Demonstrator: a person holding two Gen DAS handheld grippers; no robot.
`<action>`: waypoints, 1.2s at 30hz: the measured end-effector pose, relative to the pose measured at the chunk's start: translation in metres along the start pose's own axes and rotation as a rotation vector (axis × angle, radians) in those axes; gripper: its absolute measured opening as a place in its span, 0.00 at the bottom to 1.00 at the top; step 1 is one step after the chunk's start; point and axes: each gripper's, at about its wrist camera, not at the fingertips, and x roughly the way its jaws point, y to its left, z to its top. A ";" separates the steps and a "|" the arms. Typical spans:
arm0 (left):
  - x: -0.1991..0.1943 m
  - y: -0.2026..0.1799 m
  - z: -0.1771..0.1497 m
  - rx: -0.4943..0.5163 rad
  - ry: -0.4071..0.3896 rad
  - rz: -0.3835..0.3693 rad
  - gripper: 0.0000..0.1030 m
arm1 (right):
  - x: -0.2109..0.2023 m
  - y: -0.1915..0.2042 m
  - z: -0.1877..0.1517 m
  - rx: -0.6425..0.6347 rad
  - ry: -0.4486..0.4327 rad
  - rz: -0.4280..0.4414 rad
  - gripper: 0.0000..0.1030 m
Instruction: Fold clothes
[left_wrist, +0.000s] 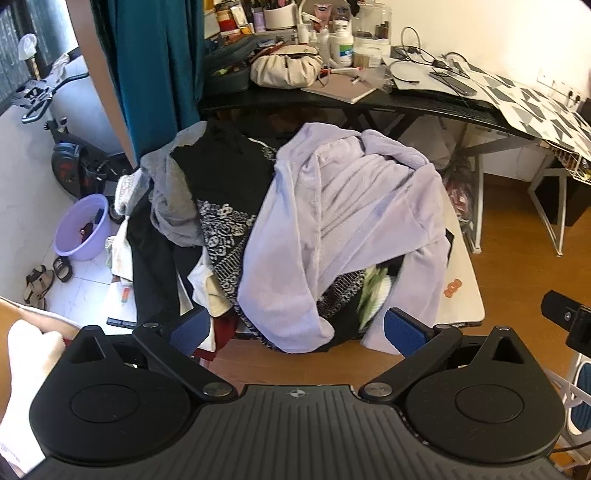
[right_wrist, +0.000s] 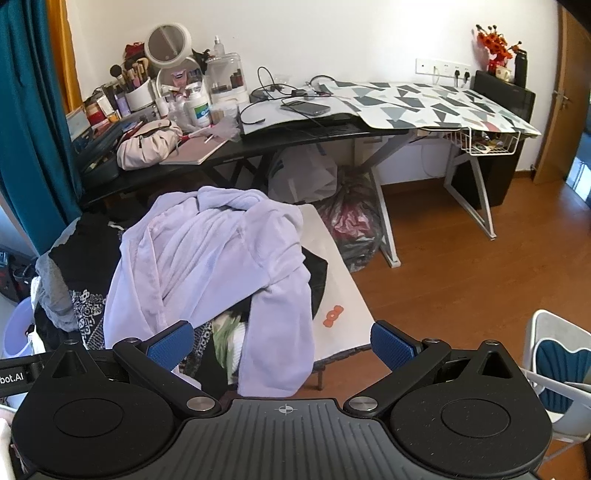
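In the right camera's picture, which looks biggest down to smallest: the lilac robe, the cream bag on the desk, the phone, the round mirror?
1. Lilac robe, by far, though it lies nearest the camera.
2. Cream bag.
3. Round mirror and phone: they look about alike, so I won't rank them.

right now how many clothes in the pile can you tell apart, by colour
lavender: 1, the fleece robe on top
grey: 1, the grey garment
black and white print: 1, the patterned cloth
plain black: 1, the black cloth
total: 4, with more buried beneath that I cannot separate
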 end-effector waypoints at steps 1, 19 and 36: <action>-0.001 -0.002 -0.002 0.008 -0.003 0.005 0.99 | 0.000 0.000 0.000 -0.003 0.000 0.000 0.99; 0.004 -0.010 0.000 -0.004 0.018 -0.076 0.99 | 0.004 -0.010 -0.005 0.013 0.015 -0.036 0.99; 0.012 -0.008 0.001 -0.019 0.051 -0.084 0.99 | 0.007 -0.007 0.000 0.006 0.028 -0.050 0.99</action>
